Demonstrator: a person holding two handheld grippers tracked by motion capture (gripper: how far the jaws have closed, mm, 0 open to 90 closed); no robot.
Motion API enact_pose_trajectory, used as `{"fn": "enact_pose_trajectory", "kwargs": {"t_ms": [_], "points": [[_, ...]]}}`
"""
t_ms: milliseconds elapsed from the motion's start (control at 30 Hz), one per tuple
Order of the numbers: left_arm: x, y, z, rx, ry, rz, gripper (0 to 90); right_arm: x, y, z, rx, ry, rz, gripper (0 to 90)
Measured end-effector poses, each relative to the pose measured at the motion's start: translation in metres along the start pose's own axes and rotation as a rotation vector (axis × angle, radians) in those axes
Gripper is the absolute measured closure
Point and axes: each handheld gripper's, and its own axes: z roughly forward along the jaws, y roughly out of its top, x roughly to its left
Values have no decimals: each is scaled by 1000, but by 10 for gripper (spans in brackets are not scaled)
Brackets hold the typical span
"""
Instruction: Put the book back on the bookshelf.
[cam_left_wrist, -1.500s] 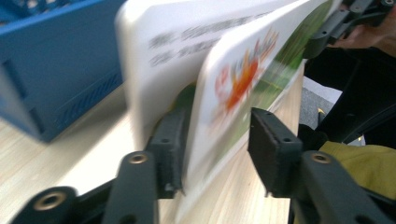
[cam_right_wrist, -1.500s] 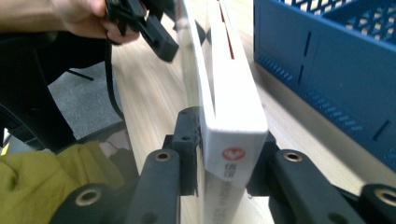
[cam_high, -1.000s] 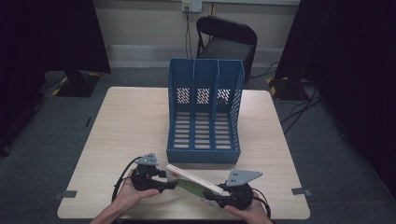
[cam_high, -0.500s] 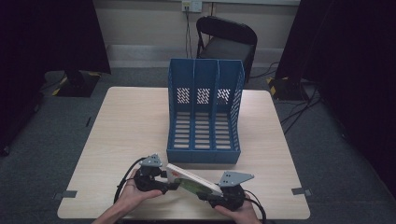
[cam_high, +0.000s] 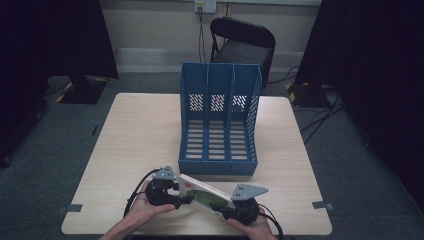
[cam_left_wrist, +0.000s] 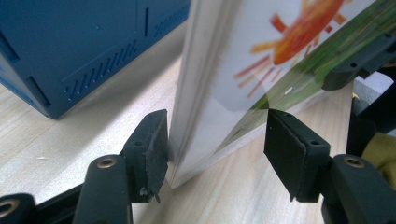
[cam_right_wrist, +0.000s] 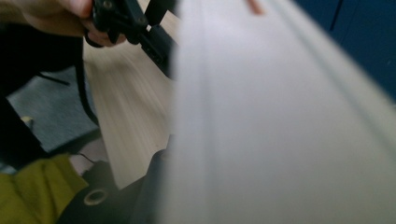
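A thin picture book (cam_high: 204, 192) with a sun and grass on its cover (cam_left_wrist: 261, 60) stands tilted near the table's front edge, one corner down on the wood. My left gripper (cam_left_wrist: 212, 140) is open around that lower corner. Its left pad (cam_left_wrist: 156, 144) is almost against the page edges, and the right pad (cam_left_wrist: 285, 154) stands clear of the cover. My right gripper (cam_high: 227, 207) is shut on the book's other end. In the right gripper view the blurred white book (cam_right_wrist: 280, 121) hides all but one finger (cam_right_wrist: 149, 191).
A blue three-slot file holder (cam_high: 220, 117) stands upright mid-table, just beyond the book, its open front facing me. Its base corner (cam_left_wrist: 70, 60) lies close to my left gripper. Bare wooden table (cam_high: 135, 135) spreads to the left. A black chair (cam_high: 242, 42) stands behind the table.
Both grippers have drawn a little closer together, the left shifting right and the right shifting left. The book between them stands slightly steeper.
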Motion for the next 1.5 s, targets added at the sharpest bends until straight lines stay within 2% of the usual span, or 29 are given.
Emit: {"fn": "enact_pose_trajectory", "kwargs": {"t_ms": [167, 233, 333, 433, 467, 533, 600, 633, 700, 733, 767, 800, 867, 1000, 1033, 1067, 1100, 1167, 1233, 1367, 1433, 1500], "points": [[-1, 0, -2, -6, 7, -8, 382, 3, 1, 0, 11, -8, -10, 765], [0, 0, -5, -26, 5, -21, 385, 3, 2, -1, 16, -7, -17, 765], [2, -1, -12, -36, 30, -25, 388, 2, 4, -3, 23, -15, -23, 765], [9, -3, -20, -39, 66, -63, 375, 2, 5, -6, 30, -33, -26, 766], [14, -5, -23, -42, 78, -94, 374, 1, 5, -7, 32, -39, -27, 766], [16, -6, -26, -45, 92, -105, 356, 0, 6, -8, 32, -43, -19, 766], [28, -9, -36, -53, 142, -151, 338, -1, 6, -9, 35, -41, -13, 766], [31, -10, -38, -49, 155, -157, 318, -2, 6, -9, 35, -40, -1, 766], [39, -12, -42, -38, 192, -162, 277, -2, 7, -9, 39, -43, 0, 766], [39, -12, -42, -38, 192, -162, 266, -2, 7, -9, 40, -39, 4, 767], [47, -14, -46, -32, 230, -165, 224, -2, 7, -10, 40, -39, 6, 766], [51, -15, -47, -11, 250, -161, 218, -2, 7, -10, 41, -39, 7, 766], [57, -18, -48, 12, 300, -172, 224, -3, 8, -11, 39, -35, 1, 767], [66, -24, -43, 107, 329, -202, 259, -3, 9, -13, 39, -18, 5, 767], [66, -24, -41, 113, 354, -188, 258, -2, 9, -13, 37, -18, 3, 767], [66, -24, -41, 113, 354, -188, 251, -2, 9, -13, 36, -15, 6, 767], [65, -24, -38, 125, 373, -157, 231, -1, 9, -14, 28, -18, 1, 767], [64, -25, -36, 127, 391, -130, 183, -1, 11, -16, 22, -10, 2, 767], [63, -28, -32, 117, 456, -90, 174, -1, 11, -17, 16, -18, 2, 767], [63, -31, -31, 88, 468, -85, 140, -2, 11, -19, 12, -18, 11, 767], [65, -36, -29, 47, 465, -74, 112, -2, 12, -20, 10, -18, 9, 767], [66, -37, -29, 35, 467, -64, 94, -1, 12, -21, 10, -16, 9, 767]]}}
